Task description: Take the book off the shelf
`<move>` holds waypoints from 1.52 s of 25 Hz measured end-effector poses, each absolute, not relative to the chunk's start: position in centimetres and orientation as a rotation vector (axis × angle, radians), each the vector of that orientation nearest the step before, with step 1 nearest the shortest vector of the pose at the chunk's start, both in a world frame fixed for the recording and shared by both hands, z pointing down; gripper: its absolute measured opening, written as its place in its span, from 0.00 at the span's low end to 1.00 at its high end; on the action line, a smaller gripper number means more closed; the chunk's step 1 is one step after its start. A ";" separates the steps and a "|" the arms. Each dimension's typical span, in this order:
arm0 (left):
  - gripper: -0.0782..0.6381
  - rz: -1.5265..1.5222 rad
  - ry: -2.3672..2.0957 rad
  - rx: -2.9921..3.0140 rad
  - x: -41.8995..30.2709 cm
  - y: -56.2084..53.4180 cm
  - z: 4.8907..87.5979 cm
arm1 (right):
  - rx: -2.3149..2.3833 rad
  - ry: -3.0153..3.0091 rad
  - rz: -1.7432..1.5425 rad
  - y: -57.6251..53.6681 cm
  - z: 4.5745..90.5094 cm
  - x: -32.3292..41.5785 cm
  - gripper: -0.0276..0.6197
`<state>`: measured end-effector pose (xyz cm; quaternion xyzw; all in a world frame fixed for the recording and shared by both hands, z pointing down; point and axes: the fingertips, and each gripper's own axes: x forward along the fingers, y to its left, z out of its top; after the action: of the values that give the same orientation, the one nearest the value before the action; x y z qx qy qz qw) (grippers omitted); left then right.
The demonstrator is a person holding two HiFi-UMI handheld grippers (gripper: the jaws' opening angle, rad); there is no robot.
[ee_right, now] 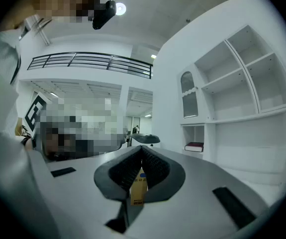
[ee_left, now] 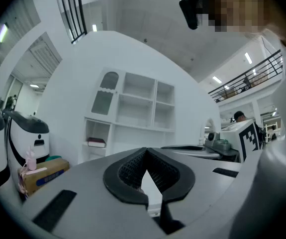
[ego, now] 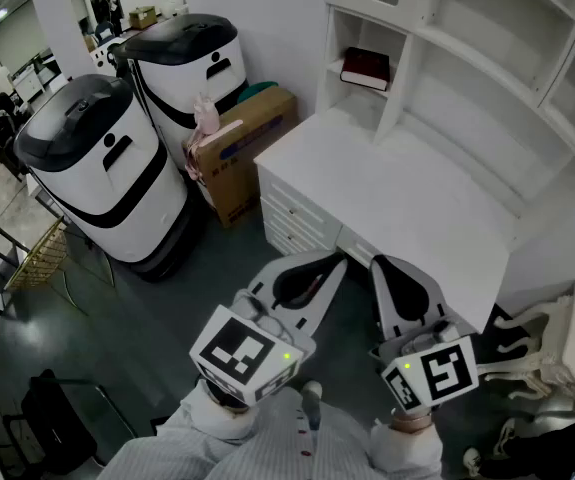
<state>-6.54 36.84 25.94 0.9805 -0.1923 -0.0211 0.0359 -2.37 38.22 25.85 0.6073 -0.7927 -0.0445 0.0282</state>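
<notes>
Here's the book point(ego: 365, 68), lying flat on the floor of the lowest left compartment of the white shelf unit point(ego: 487, 58), the only thing in that cubby. It has a dark red cover and a pale band of page edges along the side facing out, and it looks fairly thick. It sits just above the white desk point(ego: 397, 188), at the desk's back left corner.

Both tools are held level, well short of the shelf, in front of the desk's near edge. The left gripper point(ee_left: 145, 153) has its jaws brought together, tips touching, with nothing between the ribbed pads. The right gripper point(ee_right: 142, 151) is closed just as tight and is empty too; the brown patch in the gap behind its tips is the cardboard box point(ego: 247, 153) on the floor beyond.

That box stands against the desk's left side, and two white-and-black machines point(ego: 97, 168) stand further left. The book is well apart from both grippers, untouched
</notes>
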 end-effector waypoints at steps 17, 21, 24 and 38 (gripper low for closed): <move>0.12 -0.057 -0.678 3.012 -3.6 39.9 26.2 | 1.845 -2.522 -0.137 41.7 25.9 0.7 0.06; 0.12 -0.056 -0.720 2.985 -3.5 40.5 26.7 | 1.828 -2.555 -0.134 42.5 26.0 1.0 0.06; 0.12 -0.039 -0.727 2.977 -3.3 40.3 27.4 | 1.807 -2.575 -0.126 42.4 26.2 0.9 0.06; 0.12 -0.066 -0.722 2.956 -4.7 30.2 27.7 | 1.786 -2.524 -0.113 32.7 27.2 -0.2 0.06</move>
<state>-4.70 30.20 27.66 0.9700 -0.2371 -0.0217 0.0490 -0.16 32.70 27.22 0.5771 -0.8155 -0.0367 0.0238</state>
